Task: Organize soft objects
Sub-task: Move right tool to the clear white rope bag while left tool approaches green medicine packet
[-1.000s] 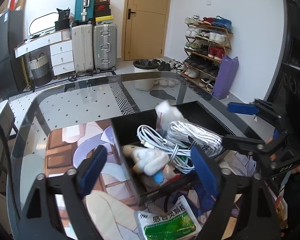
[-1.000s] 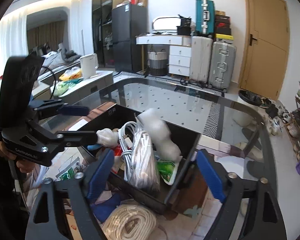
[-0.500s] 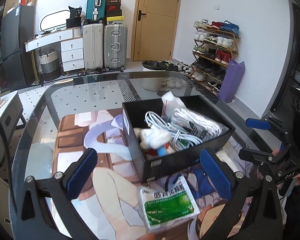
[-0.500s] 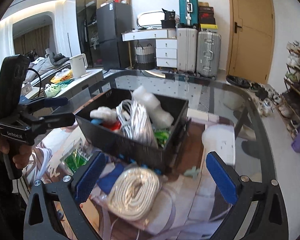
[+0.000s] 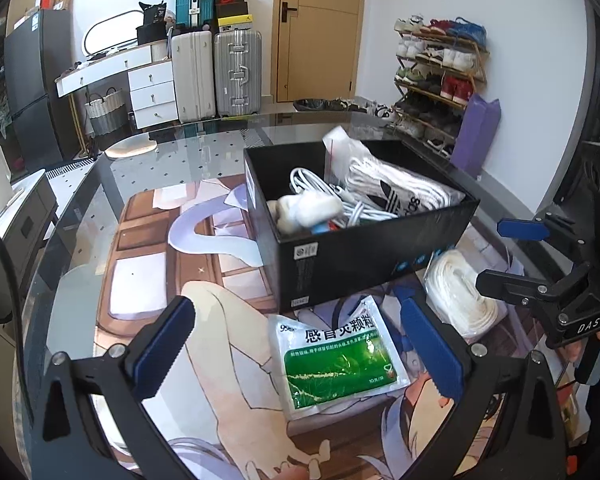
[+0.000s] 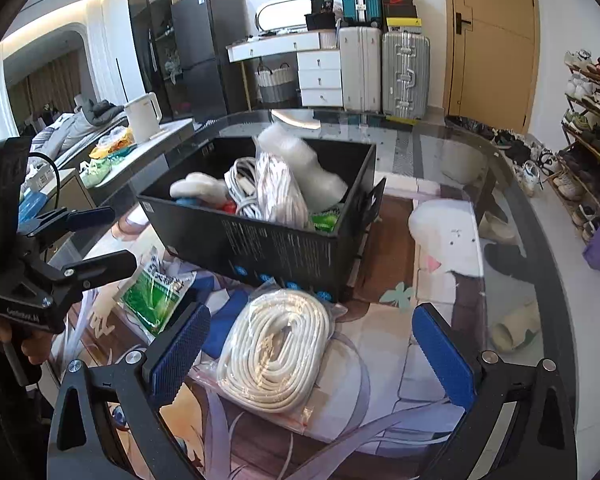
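Observation:
A black box (image 5: 364,256) (image 6: 268,248) on the printed mat holds white cables, a bagged white rope, a white plush and a plastic bag. A green-and-white medicine sachet (image 5: 336,360) (image 6: 152,292) lies in front of it. A bagged coil of white rope (image 6: 276,344) (image 5: 460,296) lies beside the sachet. My left gripper (image 5: 300,360) is open and empty, just above the sachet. My right gripper (image 6: 308,360) is open and empty, straddling the rope coil.
The glass table (image 5: 100,208) carries a printed mat (image 5: 148,280). Beyond it stand suitcases (image 5: 216,76), a white drawer unit (image 5: 152,92), a door and a shoe rack (image 5: 440,68). A white kettle (image 6: 142,116) stands on a side counter.
Both grippers have pulled back from over the box toward the near edge of the table. The sachet and the rope coil have come into view between their fingers.

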A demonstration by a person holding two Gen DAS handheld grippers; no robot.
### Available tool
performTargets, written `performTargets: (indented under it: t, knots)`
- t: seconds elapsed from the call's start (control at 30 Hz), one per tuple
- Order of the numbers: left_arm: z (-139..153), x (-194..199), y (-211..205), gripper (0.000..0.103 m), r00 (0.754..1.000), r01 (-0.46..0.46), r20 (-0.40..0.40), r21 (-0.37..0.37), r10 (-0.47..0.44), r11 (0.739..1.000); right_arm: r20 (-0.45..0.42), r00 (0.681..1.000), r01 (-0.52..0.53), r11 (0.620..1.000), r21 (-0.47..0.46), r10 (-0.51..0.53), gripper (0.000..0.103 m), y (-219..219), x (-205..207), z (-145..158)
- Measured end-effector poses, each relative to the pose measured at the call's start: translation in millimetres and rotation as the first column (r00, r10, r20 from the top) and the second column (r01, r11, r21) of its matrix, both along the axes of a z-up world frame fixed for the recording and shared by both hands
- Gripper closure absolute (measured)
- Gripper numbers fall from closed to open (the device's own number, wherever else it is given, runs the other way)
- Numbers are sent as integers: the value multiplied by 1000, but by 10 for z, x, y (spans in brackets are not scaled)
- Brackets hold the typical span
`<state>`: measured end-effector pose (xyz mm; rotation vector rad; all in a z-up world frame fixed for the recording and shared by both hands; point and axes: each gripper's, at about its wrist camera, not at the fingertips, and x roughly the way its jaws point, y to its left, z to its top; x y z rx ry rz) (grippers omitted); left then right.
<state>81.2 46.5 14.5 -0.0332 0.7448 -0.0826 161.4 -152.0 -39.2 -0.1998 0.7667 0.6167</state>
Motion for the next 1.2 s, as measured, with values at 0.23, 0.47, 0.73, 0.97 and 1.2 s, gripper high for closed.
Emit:
performTargets:
  t: [0.23,0.47,0.73,0.97,1.2]
  knots:
    - [-118,23,-82,0,999,19,-29,8,-18,1000,-41,999,-14,999,-38,12,1,109,11,-171]
    - [-164,13,-129,0,998,42,-48,15,-41,999,-67,997,-34,997,-72,29,1,211,3,-319]
    - [-197,27,-133,0,996,60,-61,10,-59,998,-72,997,-40,990,-132,31,1,311,-32,-452]
    - [-209,40,-137,0,996,63,-69,1,-63,998,-78,997,-33,988,-149,21,1,235,-23,-449]
    - [-223,63,-114,0,995,65,-75,-8,-66,998,-95,995,-19,992,-122,8,0,159,16,-425]
